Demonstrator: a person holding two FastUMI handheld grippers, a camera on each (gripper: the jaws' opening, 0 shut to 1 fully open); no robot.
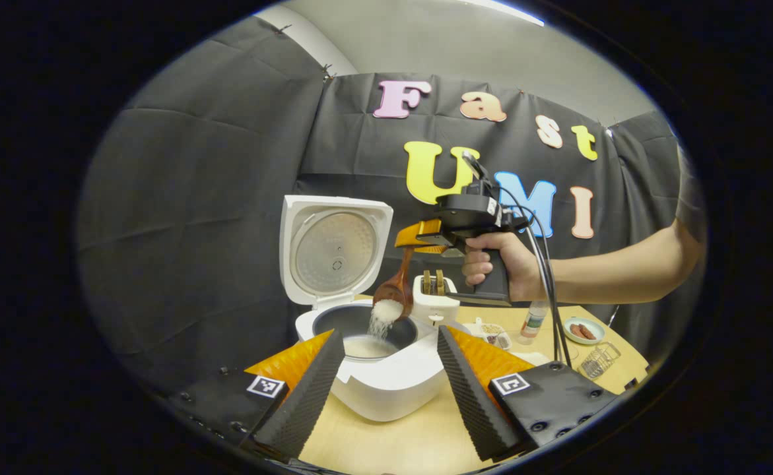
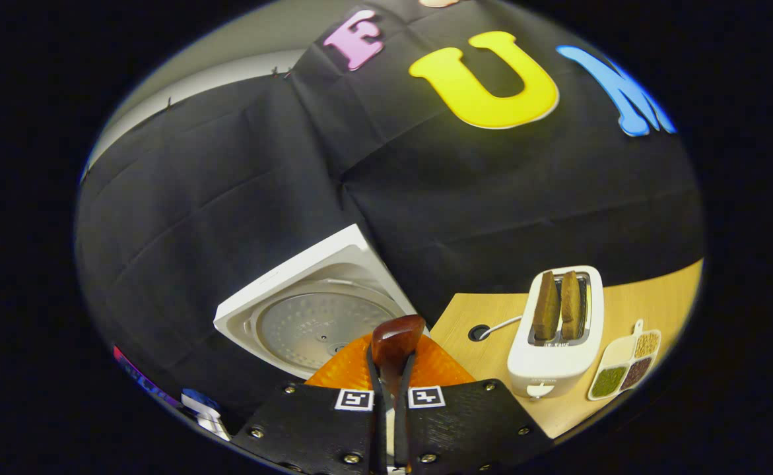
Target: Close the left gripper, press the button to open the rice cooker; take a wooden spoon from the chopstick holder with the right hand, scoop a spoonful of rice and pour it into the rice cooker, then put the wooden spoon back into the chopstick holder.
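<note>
Clamped around the handle of the wooden spoon [image 1: 396, 287], the right gripper [image 1: 419, 239] hangs above the open rice cooker [image 1: 386, 376] in the left gripper view, held by a hand [image 1: 502, 267] whose bare forearm reaches in from the right. That spoon is tipped bowl-down over the inner pot, and white rice [image 1: 381, 318] spills from it in a thin stream onto the pale heap already lying in the pot. In the right gripper view the right gripper [image 2: 393, 386] has its two fingers pressed close on the dark handle of the wooden spoon [image 2: 394, 343], whose end sticks up between them. Behind it the cooker's lid [image 2: 313, 316] stands raised, its round metal inner plate facing the camera. Low in the left gripper view, the left gripper [image 1: 389, 369] has its fingers spread wide, one on each side of the cooker's front, touching nothing. Just behind the cooker on the wooden table [image 1: 393, 448] stands a white toaster [image 1: 434, 300] with two slices in its slots, and beside it a divided dish of grains [image 2: 627, 369]. Farther right sit a small bottle [image 1: 533, 321], a small plate with reddish pieces [image 1: 583, 330] and a wire basket [image 1: 599, 359].
</note>
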